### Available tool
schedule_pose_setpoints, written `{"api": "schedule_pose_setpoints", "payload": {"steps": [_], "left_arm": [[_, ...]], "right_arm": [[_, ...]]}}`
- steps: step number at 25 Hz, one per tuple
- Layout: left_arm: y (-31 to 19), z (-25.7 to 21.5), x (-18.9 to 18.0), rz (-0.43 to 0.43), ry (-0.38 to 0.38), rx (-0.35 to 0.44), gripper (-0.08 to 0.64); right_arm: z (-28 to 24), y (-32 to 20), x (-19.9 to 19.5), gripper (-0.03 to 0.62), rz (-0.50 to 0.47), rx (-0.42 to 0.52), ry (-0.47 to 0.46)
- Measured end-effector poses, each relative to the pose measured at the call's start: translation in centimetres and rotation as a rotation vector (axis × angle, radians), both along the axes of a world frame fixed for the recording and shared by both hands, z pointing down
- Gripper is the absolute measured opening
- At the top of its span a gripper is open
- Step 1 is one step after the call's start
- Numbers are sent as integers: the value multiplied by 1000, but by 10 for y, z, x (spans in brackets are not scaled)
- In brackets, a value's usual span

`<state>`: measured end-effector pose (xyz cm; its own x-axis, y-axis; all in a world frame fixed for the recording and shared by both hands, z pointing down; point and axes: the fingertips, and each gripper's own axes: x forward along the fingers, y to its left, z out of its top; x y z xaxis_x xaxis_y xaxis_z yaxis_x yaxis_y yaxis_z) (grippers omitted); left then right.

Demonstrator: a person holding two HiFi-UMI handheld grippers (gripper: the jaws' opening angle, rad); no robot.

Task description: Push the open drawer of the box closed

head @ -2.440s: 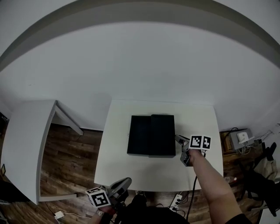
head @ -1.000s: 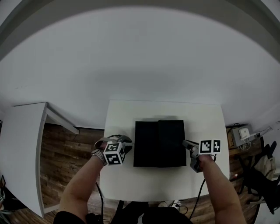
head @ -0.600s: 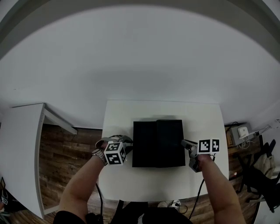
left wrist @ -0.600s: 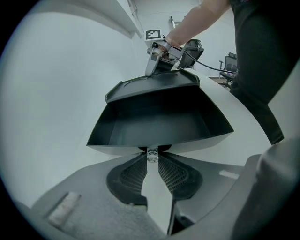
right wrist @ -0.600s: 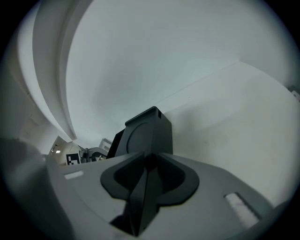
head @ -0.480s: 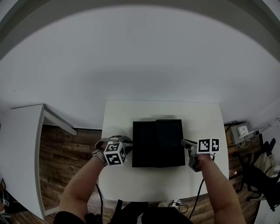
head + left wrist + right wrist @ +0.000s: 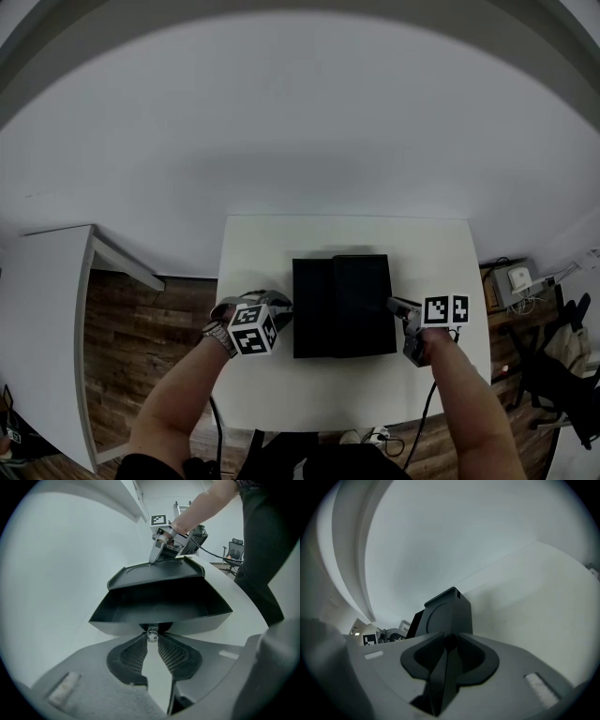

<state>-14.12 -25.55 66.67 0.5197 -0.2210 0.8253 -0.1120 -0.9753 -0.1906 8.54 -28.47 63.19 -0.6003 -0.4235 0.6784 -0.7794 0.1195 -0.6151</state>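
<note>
A matte black rectangular box (image 7: 364, 305) sits mid white worktop (image 7: 258, 246), its smooth tray-like drawer (image 7: 159, 606) standing open leftward. The left hand-held gripper (image 7: 152, 638) pinches the drawer's small round knob (image 7: 152, 633) between ribbed pads (image 7: 135, 654). The right hand-held gripper (image 7: 449, 644), jaws together, sits at the box's opposite side.

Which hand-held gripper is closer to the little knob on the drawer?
Left. The left hand-held gripper has its tips right at the knob on the drawer front. The right hand-held gripper is at the far end of the box.

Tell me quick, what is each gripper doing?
Left gripper: jaws closed on the drawer knob.
Right gripper: jaws closed on the box.
</note>
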Motion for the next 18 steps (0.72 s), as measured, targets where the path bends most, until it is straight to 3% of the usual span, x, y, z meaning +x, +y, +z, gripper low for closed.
{"api": "schedule_pose_setpoints", "payload": {"steps": [18], "left_arm": [[-3, 1, 43, 6, 40, -27, 73]], "right_arm": [[1, 0, -1, 94, 16, 10, -9]]}}
